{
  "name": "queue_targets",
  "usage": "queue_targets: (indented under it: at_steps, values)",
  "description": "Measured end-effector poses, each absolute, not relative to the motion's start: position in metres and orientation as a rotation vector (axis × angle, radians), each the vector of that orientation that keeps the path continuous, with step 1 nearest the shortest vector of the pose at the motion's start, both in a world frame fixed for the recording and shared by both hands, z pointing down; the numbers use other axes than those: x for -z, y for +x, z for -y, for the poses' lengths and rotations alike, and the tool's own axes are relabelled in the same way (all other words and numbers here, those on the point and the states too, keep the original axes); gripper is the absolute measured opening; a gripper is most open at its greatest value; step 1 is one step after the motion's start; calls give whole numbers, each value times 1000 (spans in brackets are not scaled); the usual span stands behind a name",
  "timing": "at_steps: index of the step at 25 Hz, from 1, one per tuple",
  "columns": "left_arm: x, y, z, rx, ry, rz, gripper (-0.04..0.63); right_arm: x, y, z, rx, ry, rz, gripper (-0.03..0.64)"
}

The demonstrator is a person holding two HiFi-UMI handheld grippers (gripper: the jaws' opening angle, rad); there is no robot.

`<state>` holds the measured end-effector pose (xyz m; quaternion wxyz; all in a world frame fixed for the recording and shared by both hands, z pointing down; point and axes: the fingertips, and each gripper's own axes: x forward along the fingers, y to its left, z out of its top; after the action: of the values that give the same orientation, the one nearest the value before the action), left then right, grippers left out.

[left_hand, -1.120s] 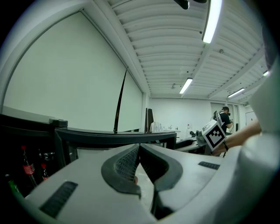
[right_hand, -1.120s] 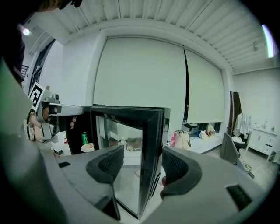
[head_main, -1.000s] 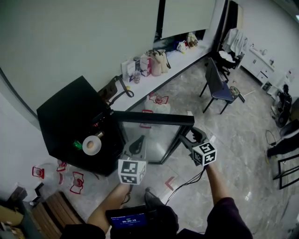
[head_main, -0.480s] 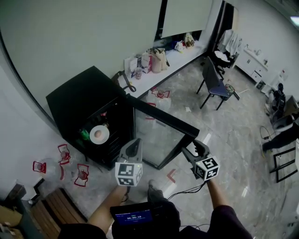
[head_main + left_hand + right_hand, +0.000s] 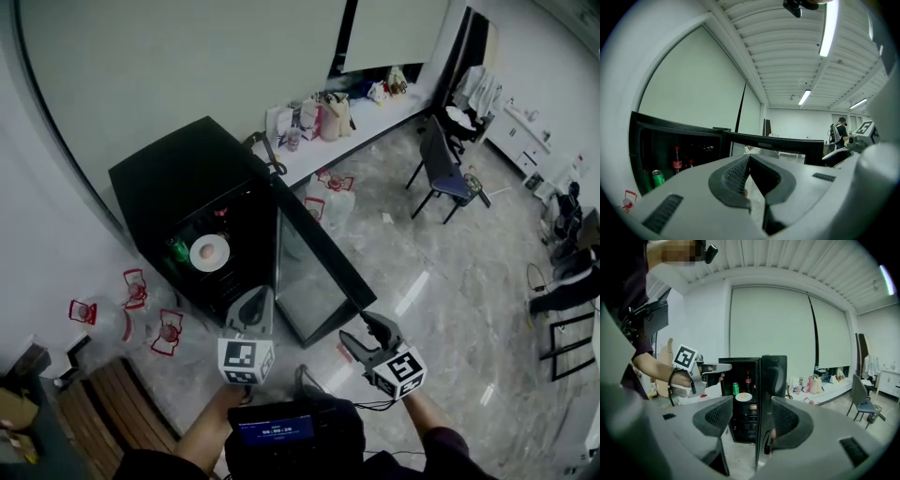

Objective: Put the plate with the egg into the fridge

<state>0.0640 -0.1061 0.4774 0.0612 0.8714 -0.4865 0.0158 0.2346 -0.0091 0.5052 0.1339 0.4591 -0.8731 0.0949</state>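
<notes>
From the middle of the head view, the black fridge stands open at ten o'clock. A round white plate rests on an upper shelf inside, with one pale-brown egg at its centre. A green can sits just beside the plate at nine o'clock.

At six o'clock from the plate, outside the fridge, the left gripper has its jaws pressed together on nothing. In its own view the gripper body covers the lower shelves, so only the can and a red-capped bottle show.

The glass door stands wide at three o'clock from the plate.

At five o'clock in the frame, the right gripper has its jaws spread apart and empty. Its view shows the plate small, with the door edge partly in front. The lower shelves are too dark to read.
</notes>
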Motion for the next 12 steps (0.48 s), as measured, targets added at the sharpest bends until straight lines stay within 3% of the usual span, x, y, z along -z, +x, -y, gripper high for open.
queue_targets:
  at_steps: [12]
  values:
    - [-494,12,53,-120,2555,1651,9,-504,115,-30,-255,875,2757,258]
